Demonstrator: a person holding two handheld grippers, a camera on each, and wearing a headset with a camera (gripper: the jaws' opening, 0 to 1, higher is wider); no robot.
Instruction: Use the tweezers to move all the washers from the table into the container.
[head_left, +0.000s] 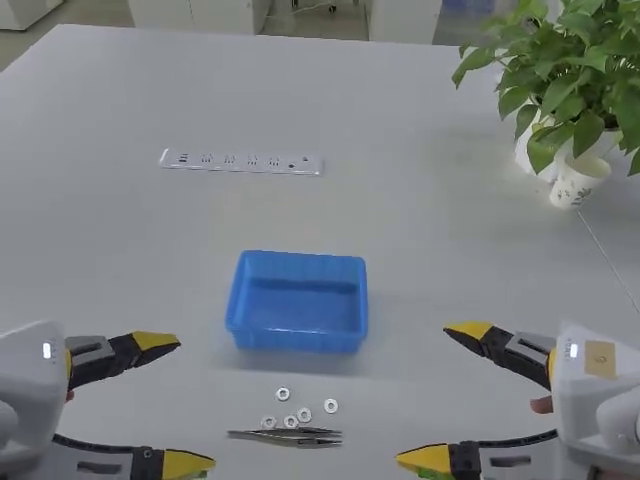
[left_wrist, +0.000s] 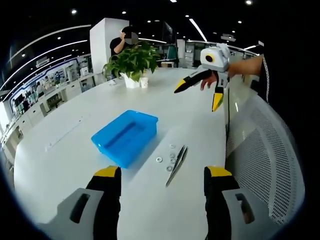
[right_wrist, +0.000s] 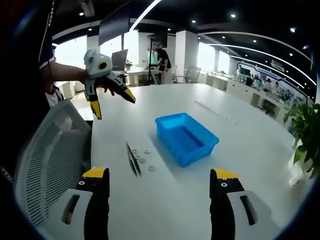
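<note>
Nearest, the tweezers (head_left: 287, 435) lie on the table (head_left: 450, 230) between the left gripper (head_left: 195, 403) and the right gripper (head_left: 422, 395), touching neither. Both grippers' jaws gape wide, holding nothing. The washers (head_left: 300, 408) lie scattered just beyond the tweezers. The blue container (head_left: 298, 300) sits farther off.

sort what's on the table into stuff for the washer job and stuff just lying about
For the job: slim metal tweezers, small silver washers, blue rectangular plastic container.
Just lying about: white power strip, leafy green potted plant, white paper cup.
</note>
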